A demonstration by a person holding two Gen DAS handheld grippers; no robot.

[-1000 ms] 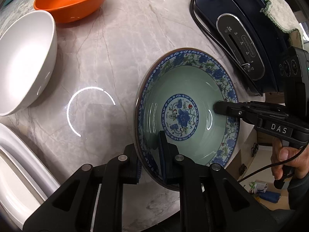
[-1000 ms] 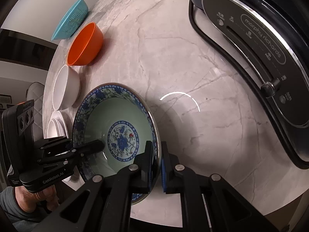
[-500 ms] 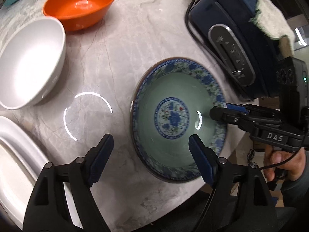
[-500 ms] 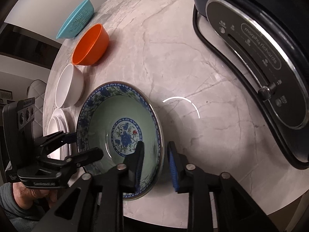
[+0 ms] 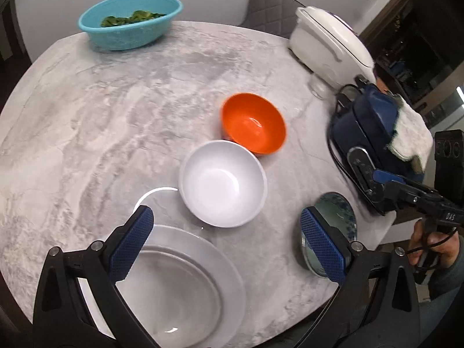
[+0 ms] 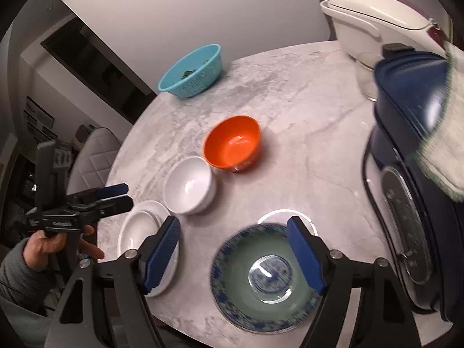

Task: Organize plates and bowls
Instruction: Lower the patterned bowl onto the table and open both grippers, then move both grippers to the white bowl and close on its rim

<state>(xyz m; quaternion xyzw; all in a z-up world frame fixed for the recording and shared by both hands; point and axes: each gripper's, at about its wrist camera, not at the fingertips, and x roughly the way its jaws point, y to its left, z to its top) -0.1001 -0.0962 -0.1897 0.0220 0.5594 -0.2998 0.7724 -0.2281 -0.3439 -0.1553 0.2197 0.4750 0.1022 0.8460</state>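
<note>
The blue-patterned green bowl [image 6: 240, 264] rests on the marble table [image 5: 87, 116] near its front edge, below my right gripper [image 6: 233, 220]. That gripper's jaws are opening and nothing is between them. In the left wrist view the bowl [image 5: 336, 206] is partly hidden behind one finger. My left gripper [image 5: 226, 214] hovers high over the white plates [image 5: 179, 284] and the white bowl [image 5: 223, 185], its jaws opening wide and empty. Just behind the white bowl sits an orange bowl [image 5: 253, 123]. Each gripper shows in the other's view: right gripper [image 5: 375, 181], left gripper [image 6: 127, 194].
A teal colander [image 5: 130, 20] with greens stands at the table's far side. At the right are a white rice cooker [image 5: 330, 40] and a navy appliance [image 5: 371, 133] with a cord and a cloth on top. A grey chair [image 6: 92, 156] stands to the left.
Both grippers were shut on the patterned bowl's rim. They have opened, let go and risen, and the left has swung towards the plates. The bowl stays on the table.
</note>
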